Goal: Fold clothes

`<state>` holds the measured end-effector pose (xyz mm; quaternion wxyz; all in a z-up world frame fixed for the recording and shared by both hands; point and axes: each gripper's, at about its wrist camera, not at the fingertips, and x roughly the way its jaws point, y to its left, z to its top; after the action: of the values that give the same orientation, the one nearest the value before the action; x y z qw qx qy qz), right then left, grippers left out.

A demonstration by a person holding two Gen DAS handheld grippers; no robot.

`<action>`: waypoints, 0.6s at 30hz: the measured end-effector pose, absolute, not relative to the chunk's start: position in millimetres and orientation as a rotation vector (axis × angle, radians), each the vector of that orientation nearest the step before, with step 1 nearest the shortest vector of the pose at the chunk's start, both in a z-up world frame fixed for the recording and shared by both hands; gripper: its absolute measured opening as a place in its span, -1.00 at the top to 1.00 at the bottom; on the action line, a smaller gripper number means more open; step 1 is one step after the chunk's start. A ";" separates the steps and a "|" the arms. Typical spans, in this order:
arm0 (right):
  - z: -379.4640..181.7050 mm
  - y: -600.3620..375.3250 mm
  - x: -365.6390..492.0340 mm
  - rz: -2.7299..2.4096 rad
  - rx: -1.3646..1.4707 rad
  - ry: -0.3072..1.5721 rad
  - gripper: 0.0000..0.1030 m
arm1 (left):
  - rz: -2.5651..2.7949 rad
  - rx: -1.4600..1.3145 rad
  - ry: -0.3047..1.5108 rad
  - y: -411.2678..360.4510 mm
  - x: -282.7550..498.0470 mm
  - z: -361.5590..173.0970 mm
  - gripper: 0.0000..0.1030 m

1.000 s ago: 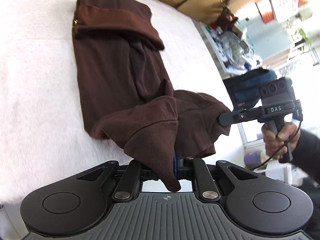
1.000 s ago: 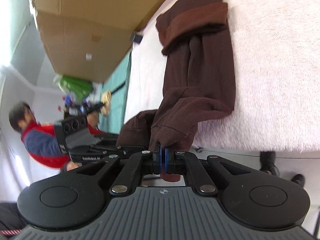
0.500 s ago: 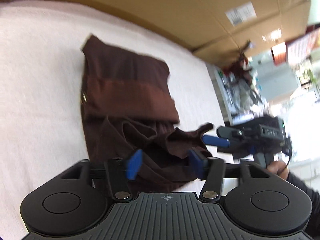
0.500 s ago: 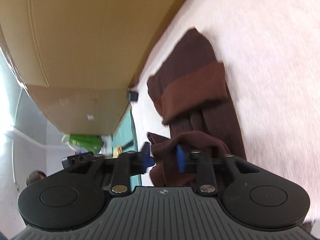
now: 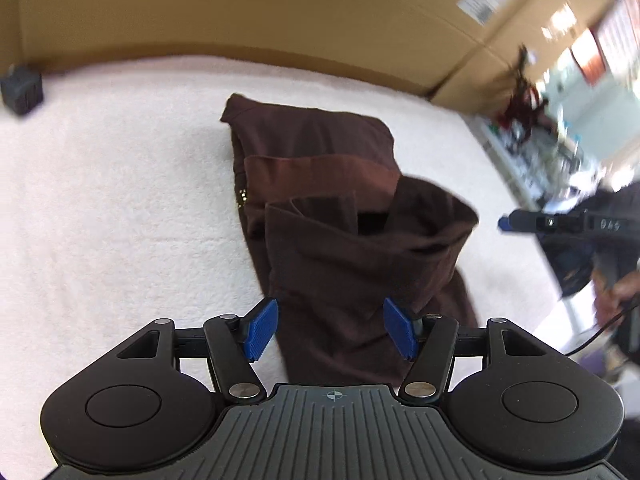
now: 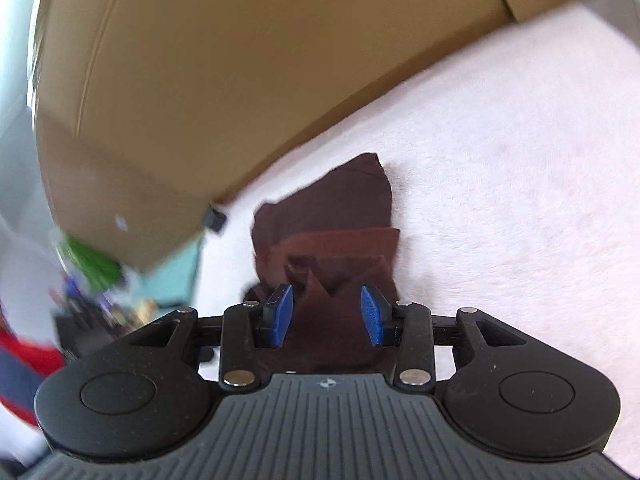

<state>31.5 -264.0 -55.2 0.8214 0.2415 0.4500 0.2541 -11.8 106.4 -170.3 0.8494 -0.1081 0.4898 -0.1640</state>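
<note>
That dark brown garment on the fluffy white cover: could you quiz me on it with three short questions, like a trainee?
1. True or false: the left gripper is clamped on the dark brown garment.
2. What stands behind the fluffy white cover: A) tan cardboard boxes, B) a mirror?
3. Which gripper's blue pads stand wider apart?

Key: 1 false, both the left and the right gripper have just been opening and grip nothing. 2 A. 3 left.

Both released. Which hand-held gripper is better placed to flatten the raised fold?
Probably right: the right hand-held gripper sits beside the brown garment's puffed-up fold; the left hand-held gripper, also open, hovers over the near end.
</note>
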 end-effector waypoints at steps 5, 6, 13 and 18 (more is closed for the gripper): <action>-48.0 -209.7 15.0 0.647 -0.045 0.854 0.04 | -0.440 0.144 1.004 63.2 -17.3 -168.8 -0.47; -48.3 -203.1 16.1 0.663 -0.106 0.848 0.01 | -0.461 0.206 0.995 55.5 -15.9 -168.9 -0.50; -46.7 -180.7 21.1 0.747 -0.389 0.811 -0.15 | -0.499 0.489 0.911 23.2 1.2 -171.9 -0.58; -48.2 -162.4 21.3 0.829 -0.594 0.752 0.03 | -0.552 0.579 0.875 14.0 10.3 -173.2 -0.58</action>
<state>21.3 -162.4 -48.2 0.8059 -0.2775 0.3514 0.3873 10.3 14.0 -173.2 0.8294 0.2728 0.4123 -0.2602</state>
